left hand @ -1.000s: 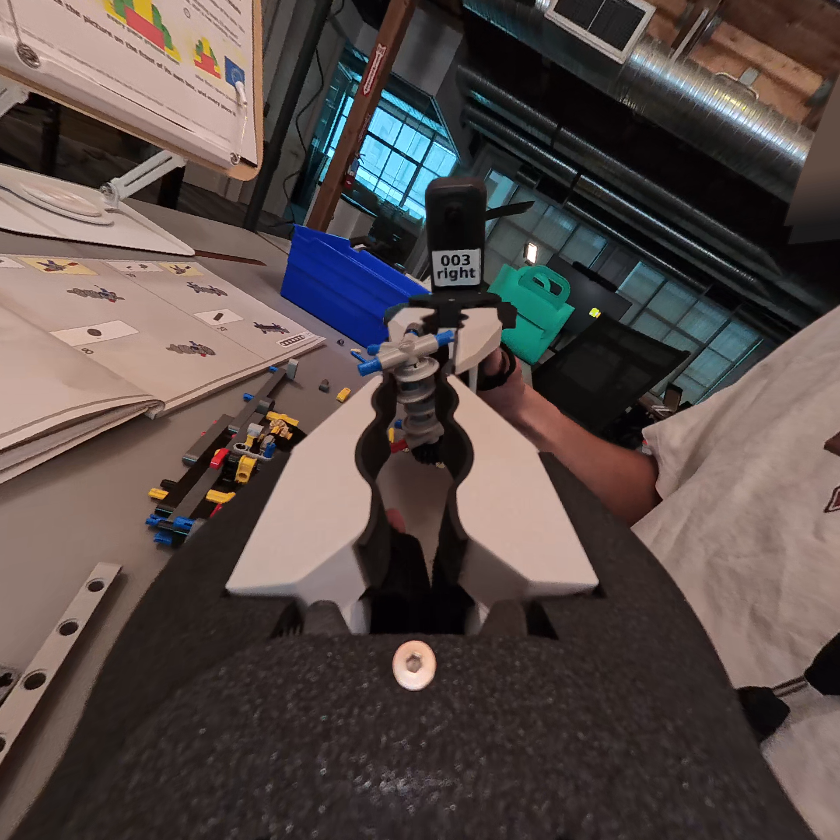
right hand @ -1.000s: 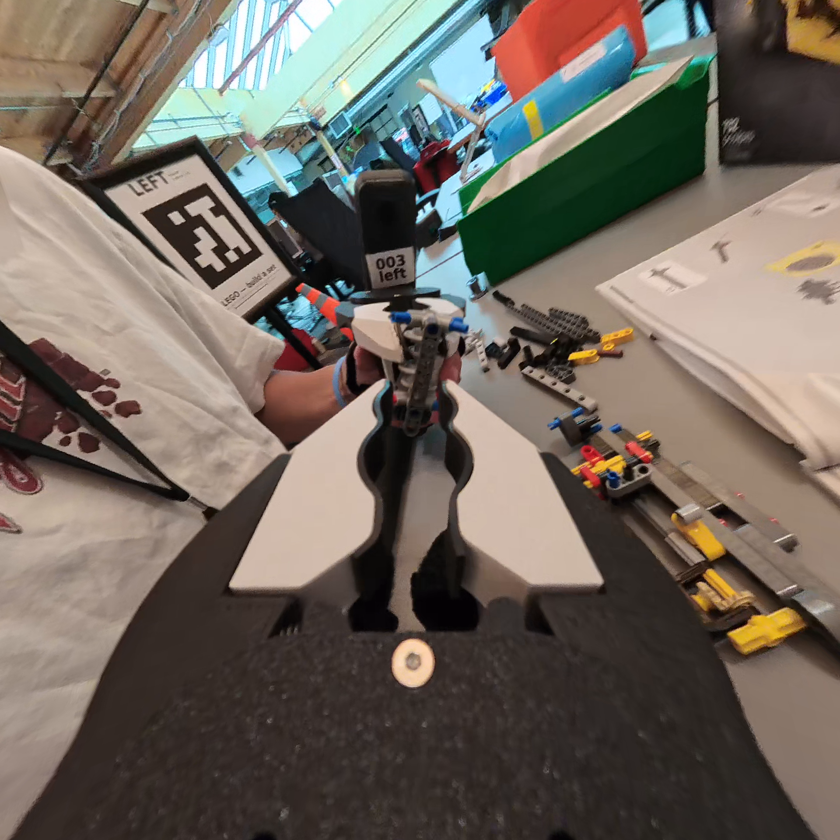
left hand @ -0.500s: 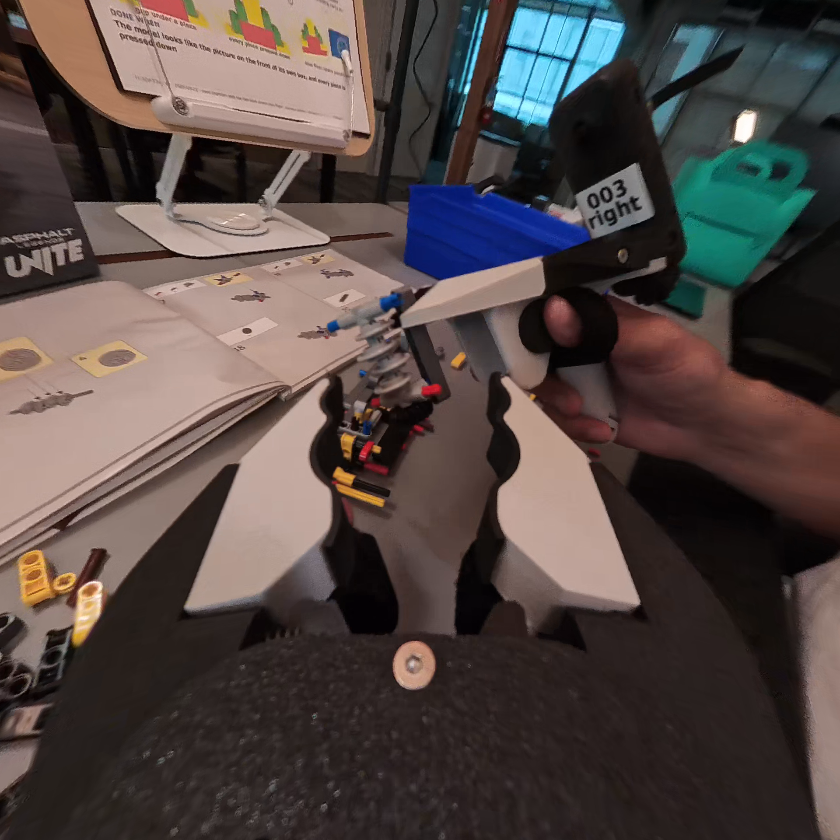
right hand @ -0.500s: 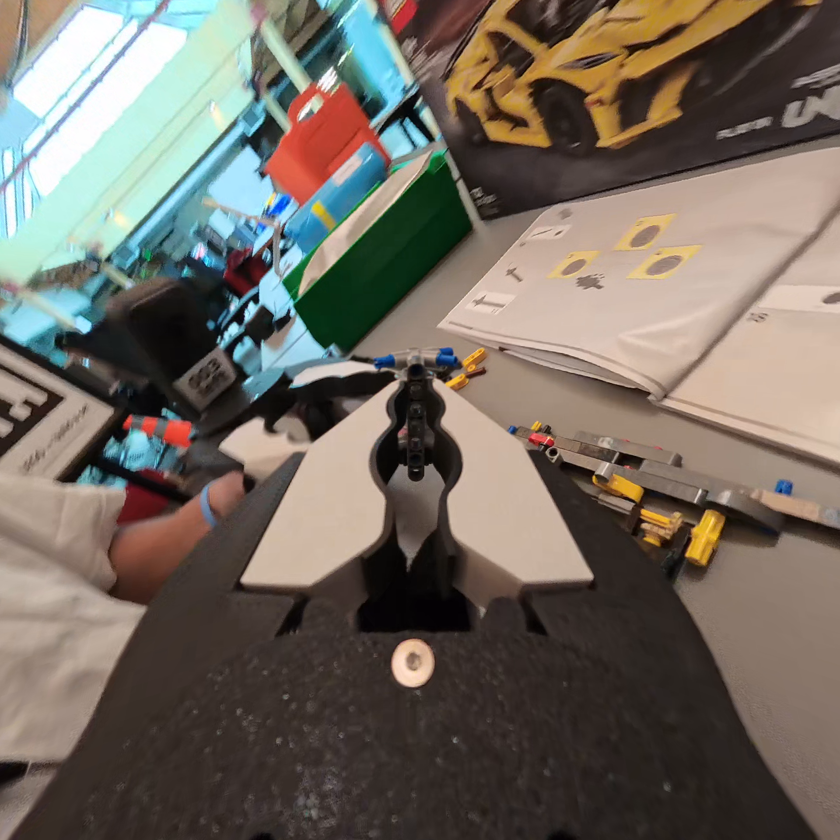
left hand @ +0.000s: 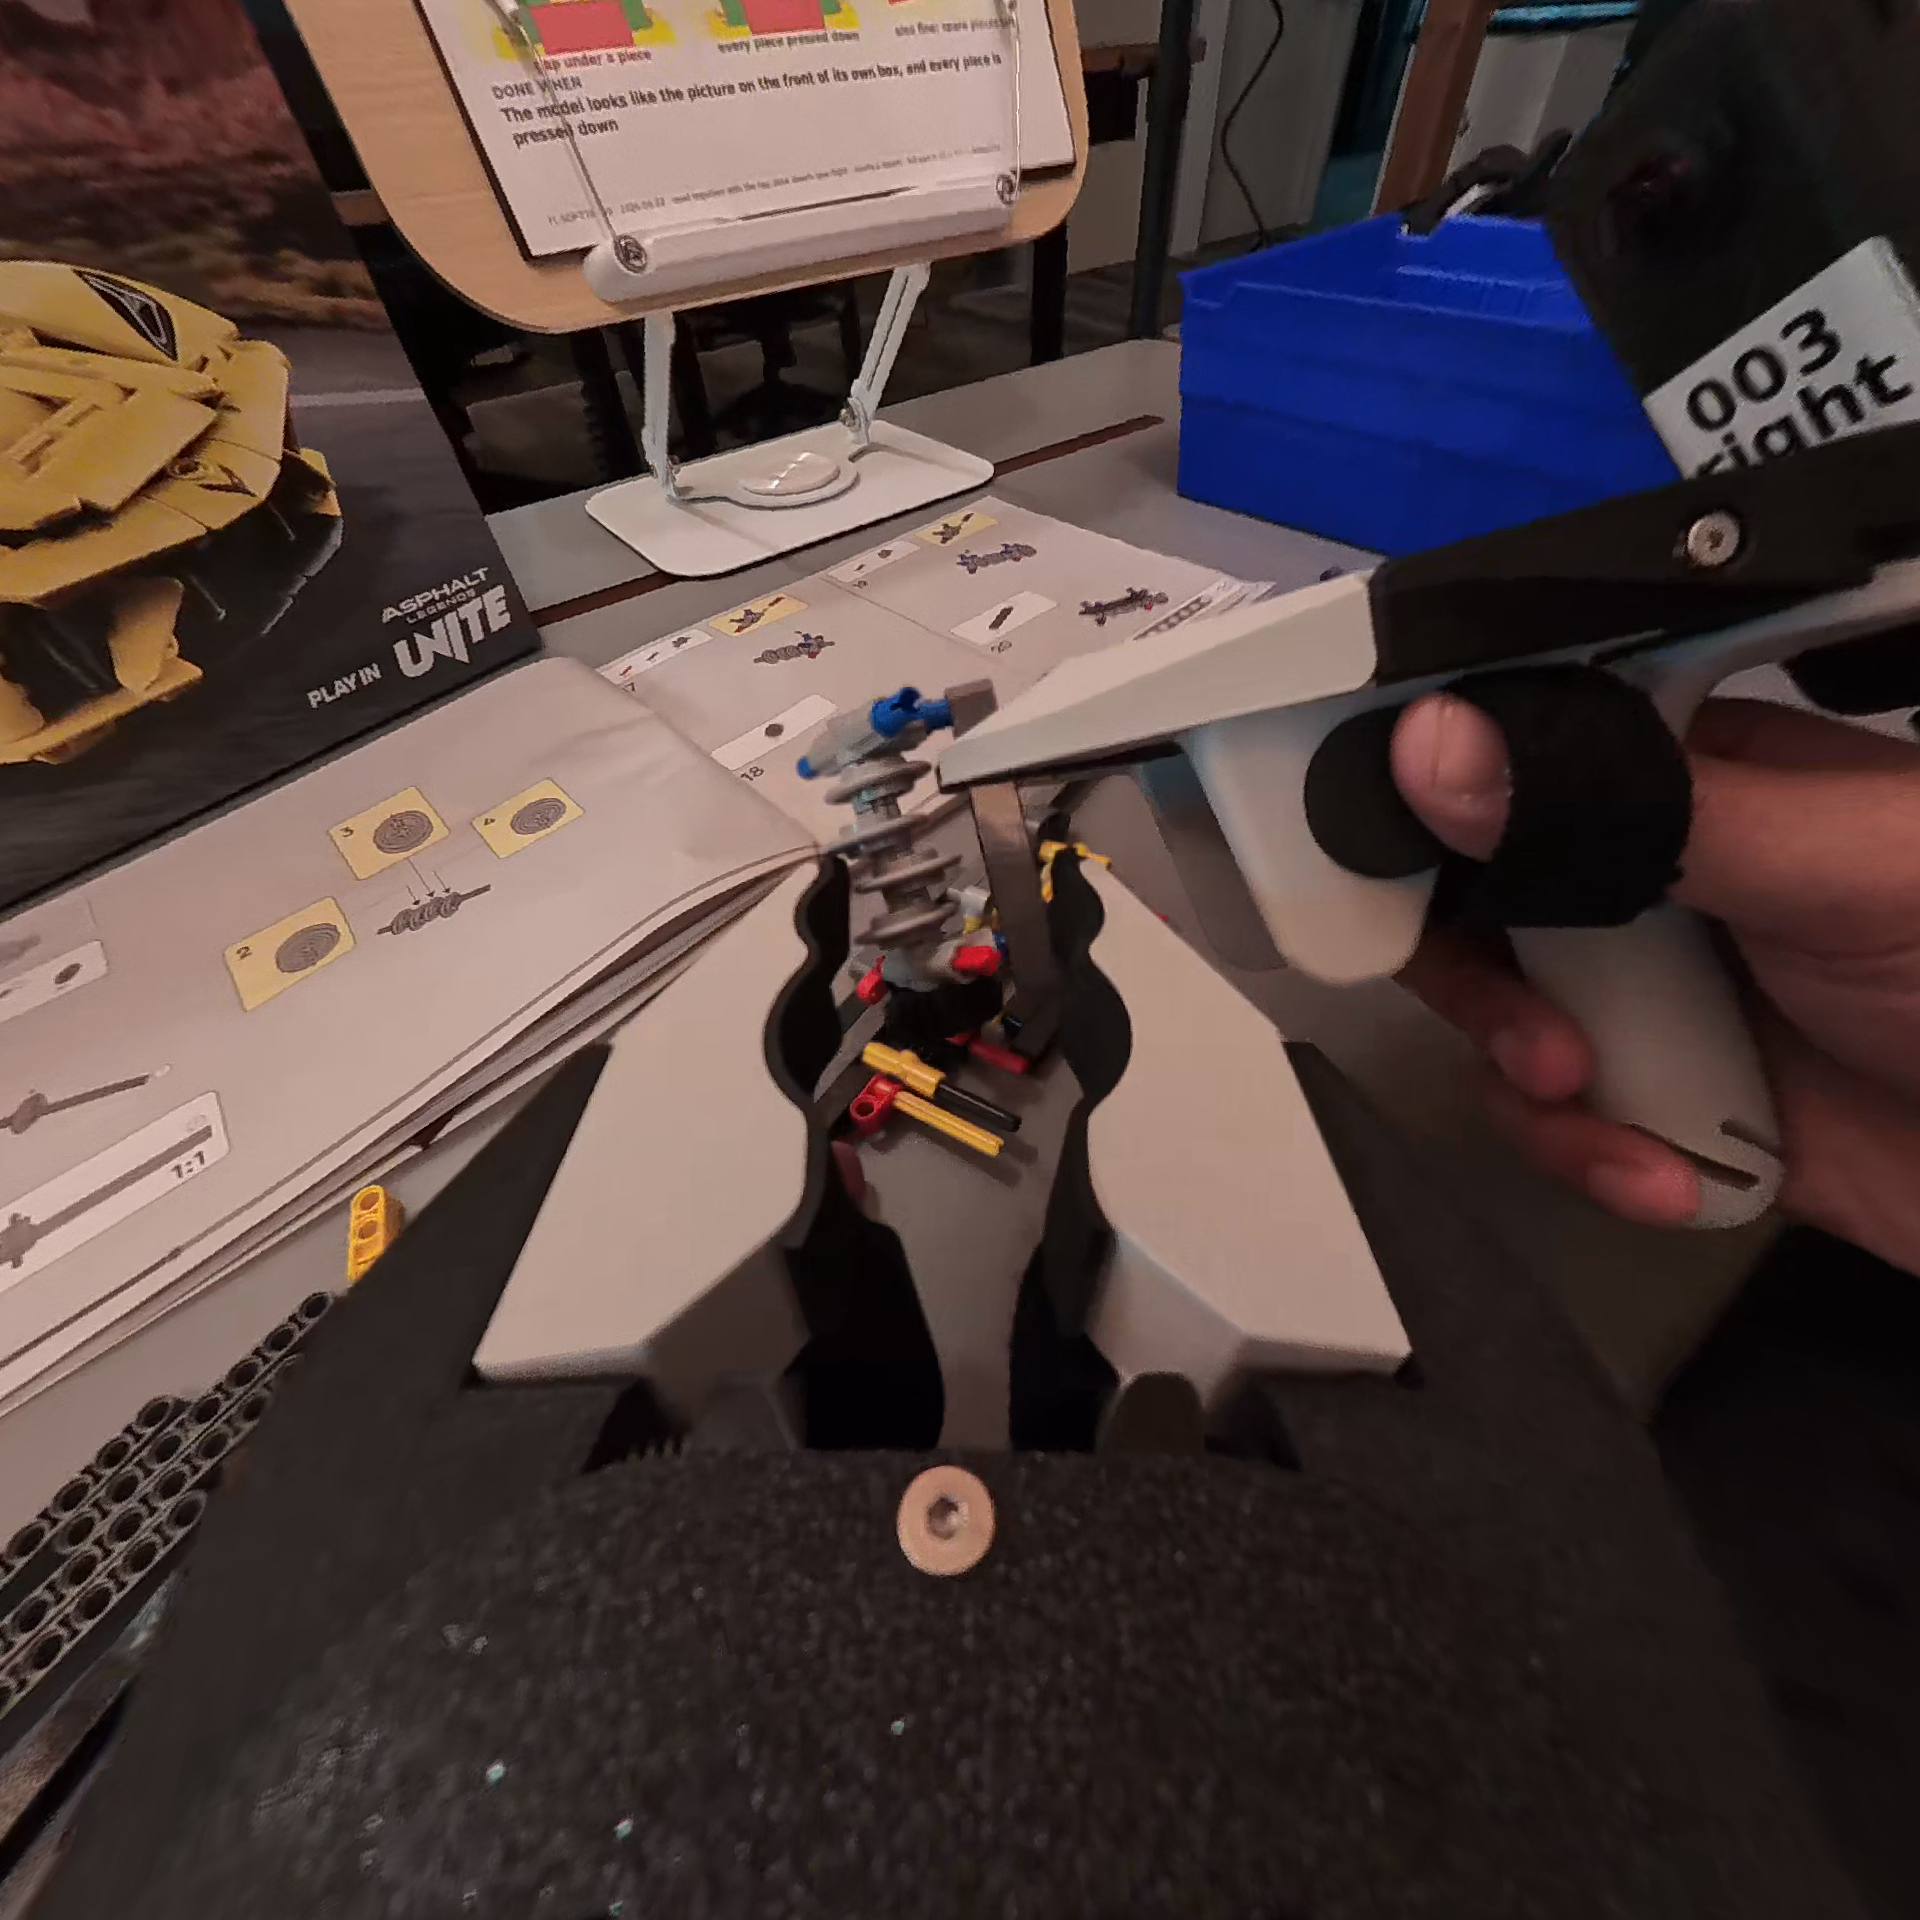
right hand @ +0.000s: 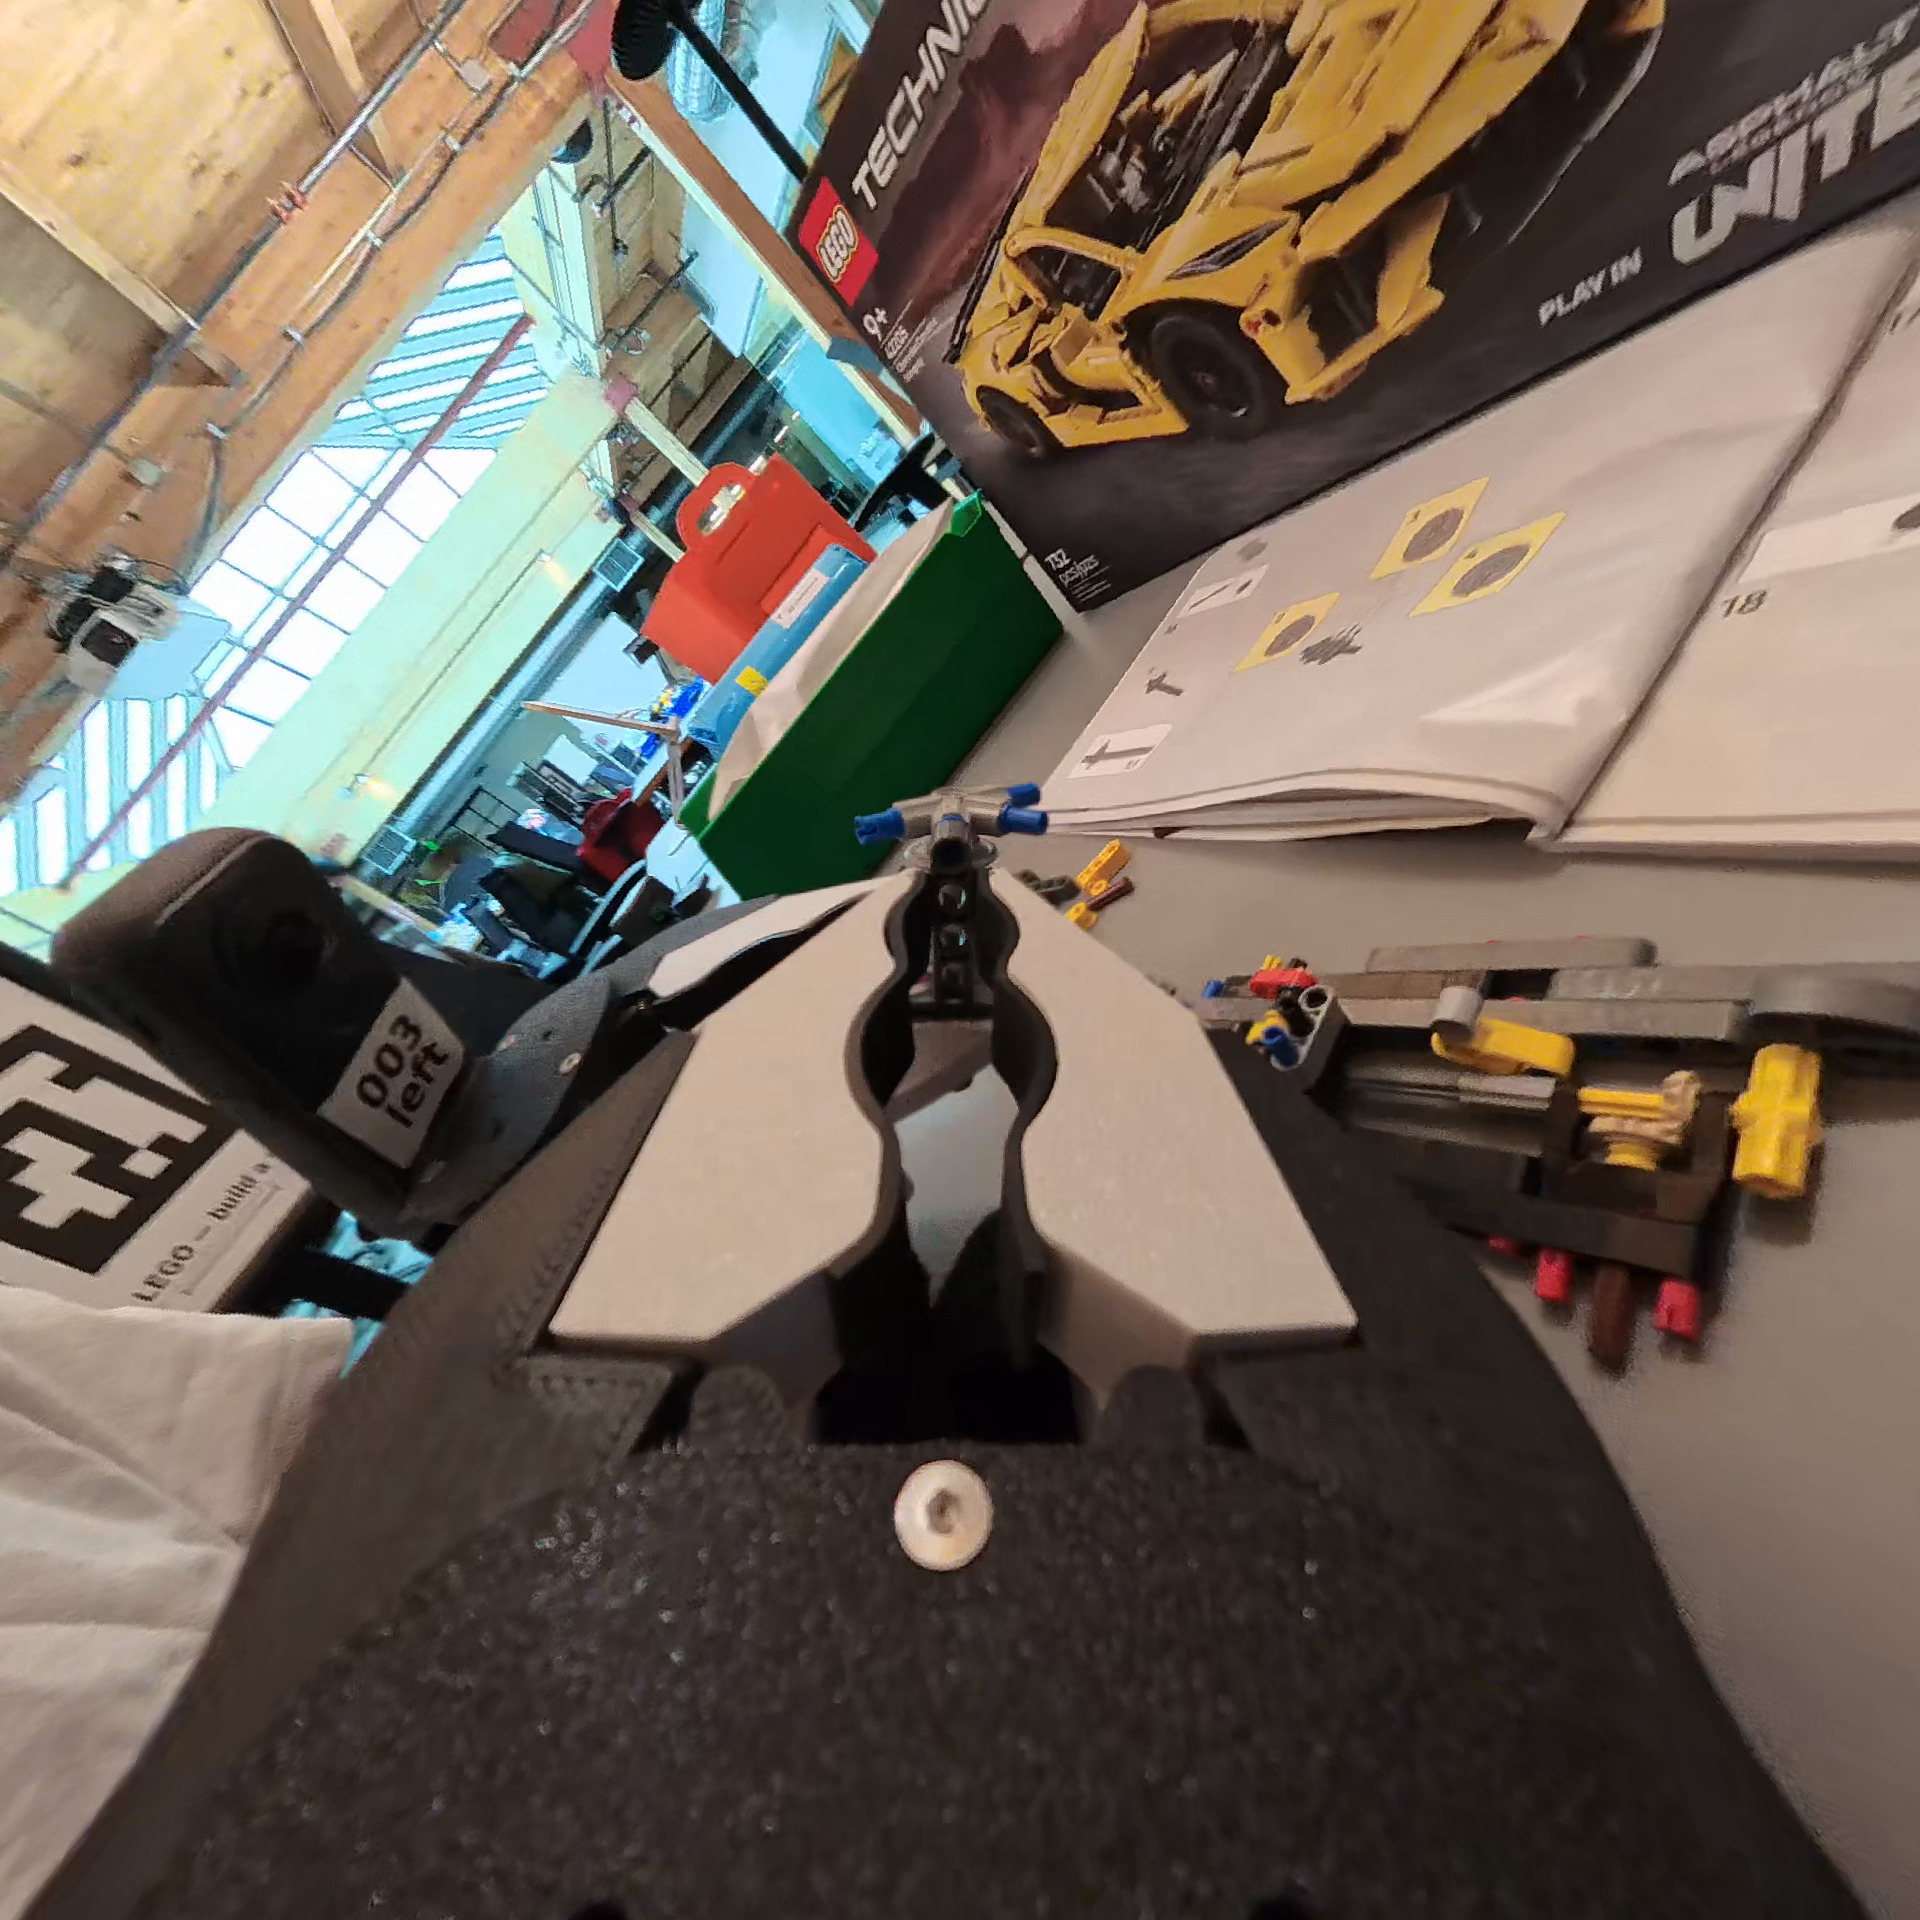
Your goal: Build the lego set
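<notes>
Left tongs (left hand: 940, 935) now stand released and empty; a second ago they clenched the spring sub-assembly (left hand: 902, 831) together with the right. Right tongs (right hand: 951, 920) alone grip it by its dark beam, carried low over the bench (right hand: 1766, 1558) beside the part-built chassis (right hand: 1538, 1081). Judged: hand-over done, attaching it to the chassis comes next.

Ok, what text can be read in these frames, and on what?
Writing not transcribed; it stands on:
Box: print beside yellow car.
Manual: step numbers.
Stand sheet: printed lines.
Camera stickers: short labels.
Marker card: caption, partly cut off.
</notes>
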The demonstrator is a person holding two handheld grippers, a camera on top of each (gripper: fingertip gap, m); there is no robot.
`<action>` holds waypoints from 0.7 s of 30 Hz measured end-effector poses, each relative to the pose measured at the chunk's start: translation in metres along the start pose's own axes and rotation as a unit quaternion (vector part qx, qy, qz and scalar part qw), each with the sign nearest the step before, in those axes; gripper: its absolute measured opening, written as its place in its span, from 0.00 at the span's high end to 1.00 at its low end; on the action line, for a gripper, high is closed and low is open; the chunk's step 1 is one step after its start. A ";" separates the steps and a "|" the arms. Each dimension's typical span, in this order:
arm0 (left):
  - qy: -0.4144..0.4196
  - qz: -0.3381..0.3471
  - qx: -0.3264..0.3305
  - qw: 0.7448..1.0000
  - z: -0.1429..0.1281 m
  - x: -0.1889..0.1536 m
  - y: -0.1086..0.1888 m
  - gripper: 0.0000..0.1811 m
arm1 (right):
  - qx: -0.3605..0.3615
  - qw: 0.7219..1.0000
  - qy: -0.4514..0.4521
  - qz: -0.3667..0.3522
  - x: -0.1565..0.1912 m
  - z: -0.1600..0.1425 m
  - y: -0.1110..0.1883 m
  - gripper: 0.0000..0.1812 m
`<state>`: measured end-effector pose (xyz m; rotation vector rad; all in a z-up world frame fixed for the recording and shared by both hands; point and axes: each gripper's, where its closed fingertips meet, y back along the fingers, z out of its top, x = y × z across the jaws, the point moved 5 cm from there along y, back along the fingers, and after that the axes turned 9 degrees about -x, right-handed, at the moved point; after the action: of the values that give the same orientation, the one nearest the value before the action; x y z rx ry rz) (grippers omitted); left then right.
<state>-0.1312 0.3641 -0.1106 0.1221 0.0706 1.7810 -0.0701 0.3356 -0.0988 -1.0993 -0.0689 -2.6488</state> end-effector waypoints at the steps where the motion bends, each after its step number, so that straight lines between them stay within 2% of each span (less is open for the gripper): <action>1: -0.008 0.000 0.005 1.000 -0.001 -0.001 0.000 0.81 | -0.001 1.000 -0.005 0.000 -0.001 -0.001 0.000 0.97; 5: -0.005 -0.009 0.006 1.000 -0.001 0.001 0.001 0.81 | 0.010 1.000 0.022 0.005 0.000 -0.002 0.001 0.97; 7: 0.007 -0.021 -0.010 1.000 0.002 0.001 0.004 0.81 | 0.007 0.997 0.063 0.043 0.004 0.001 0.003 0.96; 9: 0.022 -0.056 -0.017 0.998 0.003 0.000 0.007 0.81 | 0.008 0.991 0.098 0.090 0.006 0.014 0.010 0.88; 11: 0.064 -0.121 -0.042 0.990 0.009 -0.004 0.012 0.82 | 0.029 0.979 0.132 0.155 0.009 0.032 0.019 0.83; 13: 0.103 -0.208 -0.074 0.970 0.019 -0.014 0.023 0.82 | 0.073 0.958 0.160 0.228 0.014 0.040 0.021 0.65; 14: 0.108 -0.232 -0.088 0.963 0.023 -0.016 0.027 0.82 | 0.096 0.945 0.155 0.270 0.017 0.040 0.021 0.60; 16: 0.084 -0.250 -0.099 0.960 0.024 -0.018 0.032 0.82 | 0.143 0.923 0.148 0.326 0.021 0.036 0.019 0.60; 18: 0.046 -0.252 -0.095 0.962 0.020 -0.019 0.034 0.82 | 0.223 0.893 0.142 0.364 0.024 0.025 0.021 0.68; 21: 0.013 -0.246 -0.084 0.966 0.014 -0.021 0.035 0.82 | 0.270 0.876 0.160 0.367 0.025 0.012 0.018 0.71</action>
<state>-0.1595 0.3354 -0.0938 -0.0405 -0.0298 1.2844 -0.0735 0.3142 -0.0737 -0.3739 -0.2512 -1.8986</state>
